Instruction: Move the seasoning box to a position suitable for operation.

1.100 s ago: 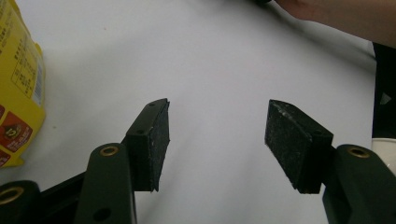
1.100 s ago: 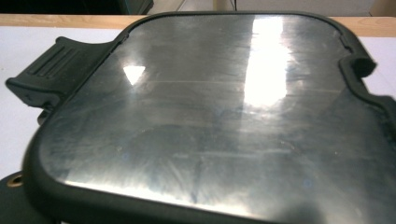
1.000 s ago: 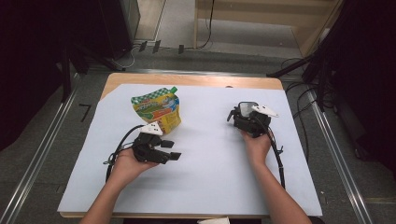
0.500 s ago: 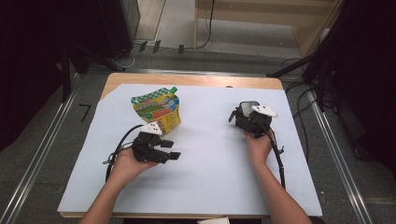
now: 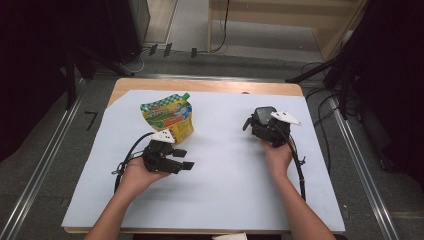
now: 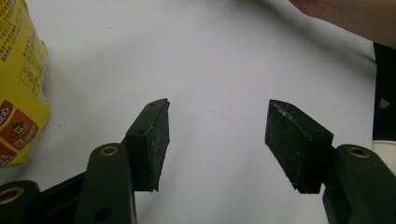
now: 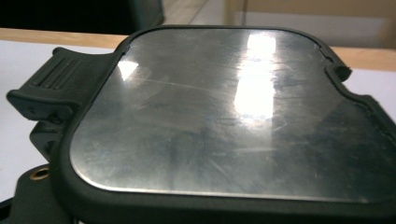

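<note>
Left claw [image 6: 217, 144] spread wide, nothing between its pads, yellow pouch [image 5: 167, 118] beside, right claw [image 5: 261, 120] clamped on dark lid [image 7: 224, 116]

**Right jaws tighten a little on the black case**

Over the last second the one clear change is in your right gripper [image 5: 261, 124]: its jaws have just been closing, by a small amount, from their widest stance a second ago. The black case [image 5: 264, 115], with its shiny metal face [image 7: 224, 116], lies between them, and in the right gripper view it sits close up against the camera, tilted above the white sheet. In the high view the grey plate on that gripper has turned very slightly toward the table's right edge compared with the earliest picture; the shift is barely visible.
</note>
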